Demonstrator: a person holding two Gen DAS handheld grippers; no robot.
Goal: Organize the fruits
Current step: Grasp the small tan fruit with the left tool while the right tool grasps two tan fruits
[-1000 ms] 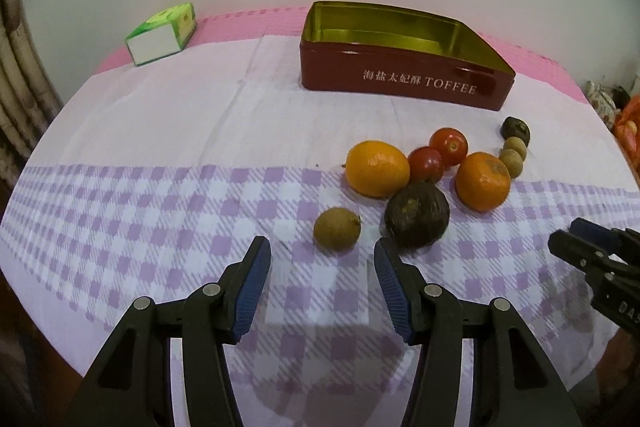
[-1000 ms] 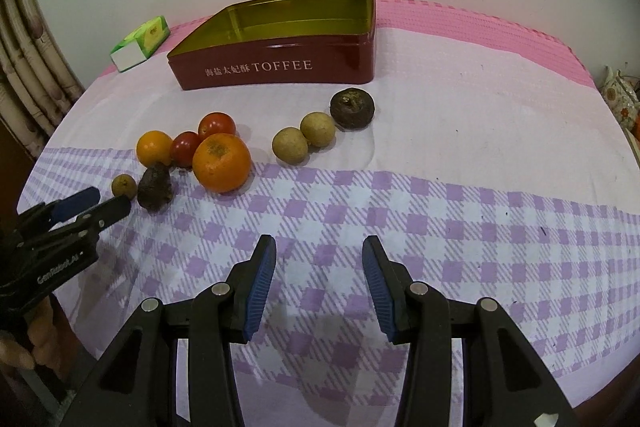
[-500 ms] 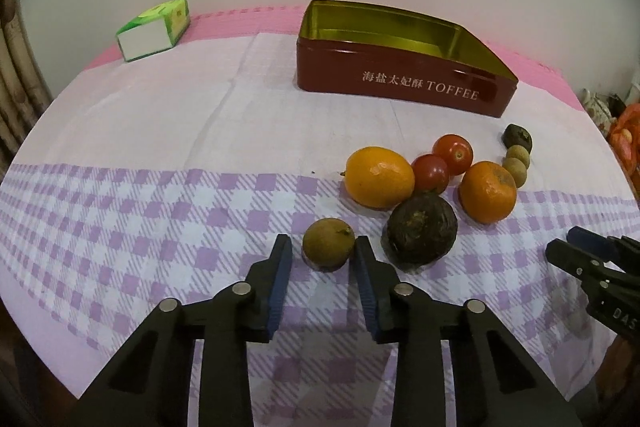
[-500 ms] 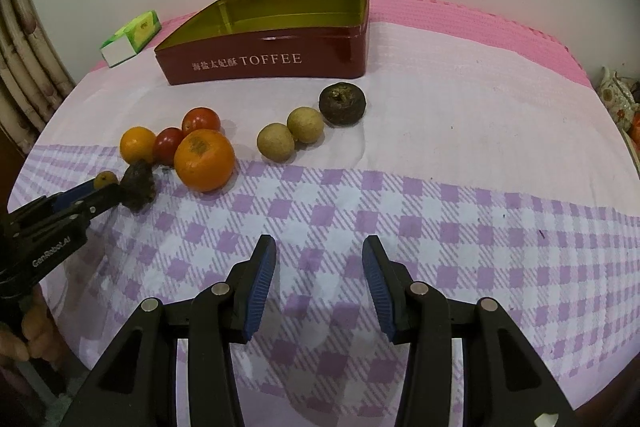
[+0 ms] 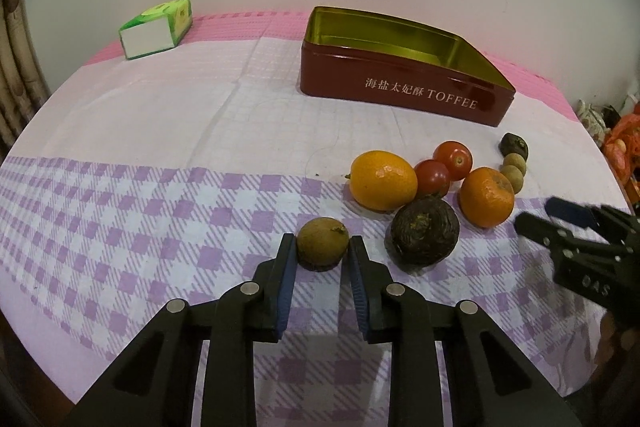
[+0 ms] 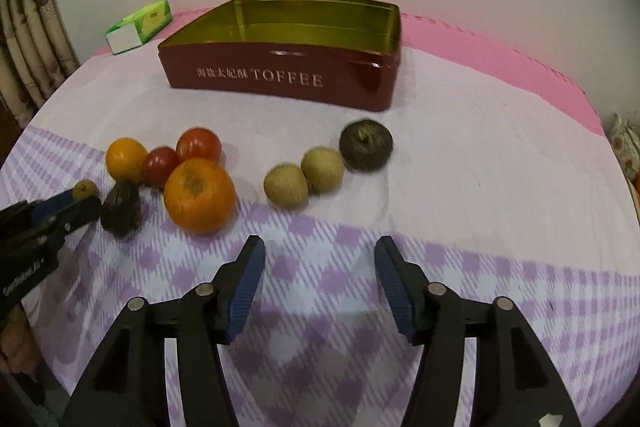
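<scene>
My left gripper [image 5: 322, 249] is shut on a small brown round fruit [image 5: 323, 242] that rests on the checked cloth. Just right of it lies a dark wrinkled fruit [image 5: 422, 230]. Behind that are two oranges [image 5: 384, 180] [image 5: 486, 197] and two red tomatoes [image 5: 432, 177]. In the right wrist view my right gripper [image 6: 320, 269] hovers over the cloth, its jaws opening with nothing between them. Ahead of it lie two tan fruits [image 6: 286, 185] [image 6: 322, 169] and a dark round fruit [image 6: 366, 145]. The open red toffee tin [image 5: 400, 95] stands behind the fruit, nothing showing inside it.
A green and white carton [image 5: 156, 29] lies at the back left of the table. The cloth turns pink towards the far edge by the wall. Curtains hang at the left. The right gripper [image 5: 540, 217] shows at the right edge of the left wrist view.
My left jaws have closed in from wide apart onto the small brown fruit. My right gripper has moved closer to the fruits and the tin, and its jaws stand wider.
</scene>
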